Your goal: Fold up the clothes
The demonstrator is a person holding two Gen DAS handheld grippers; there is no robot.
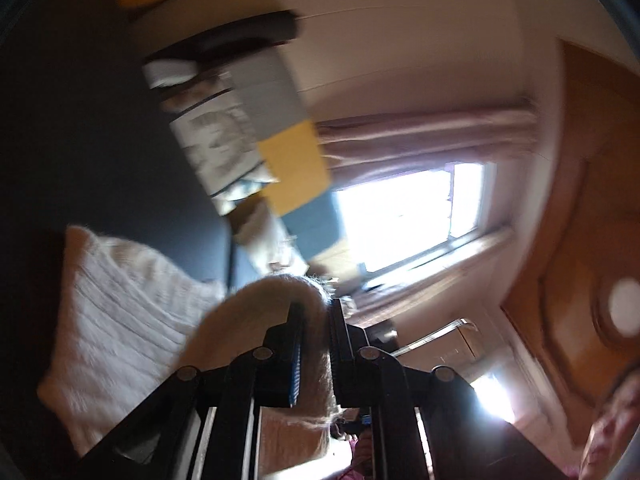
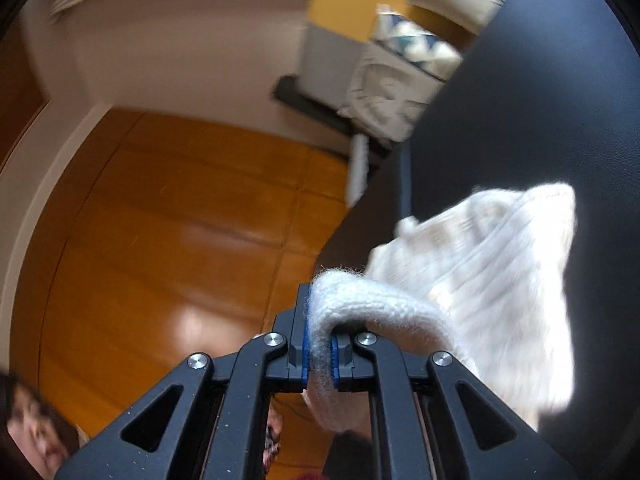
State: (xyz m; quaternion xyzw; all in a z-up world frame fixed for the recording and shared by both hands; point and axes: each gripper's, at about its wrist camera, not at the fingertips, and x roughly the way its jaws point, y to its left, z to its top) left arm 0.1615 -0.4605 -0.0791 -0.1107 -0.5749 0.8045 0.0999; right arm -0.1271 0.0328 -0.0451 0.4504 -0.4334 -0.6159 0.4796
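Observation:
A cream ribbed knit garment (image 1: 116, 312) hangs against a dark surface (image 1: 72, 140), lifted by both grippers. In the left wrist view my left gripper (image 1: 316, 320) is shut on a fuzzy fold of the knit (image 1: 260, 300), which loops over the left finger. In the right wrist view my right gripper (image 2: 320, 340) is shut on a thick rolled edge of the same knit (image 2: 360, 300); the rest of the cloth (image 2: 488, 280) spreads to the right over the dark surface (image 2: 560, 80). Both views are tilted and blurred.
A bright window (image 1: 408, 216) with a pink curtain (image 1: 432, 132) sits ahead of the left gripper. Wooden floor (image 2: 180, 220) fills the right view's left side. Yellow and grey boxes (image 1: 280, 120) and patterned cushions (image 2: 404, 80) stand by the wall. A person shows at the bottom corner (image 2: 32, 432).

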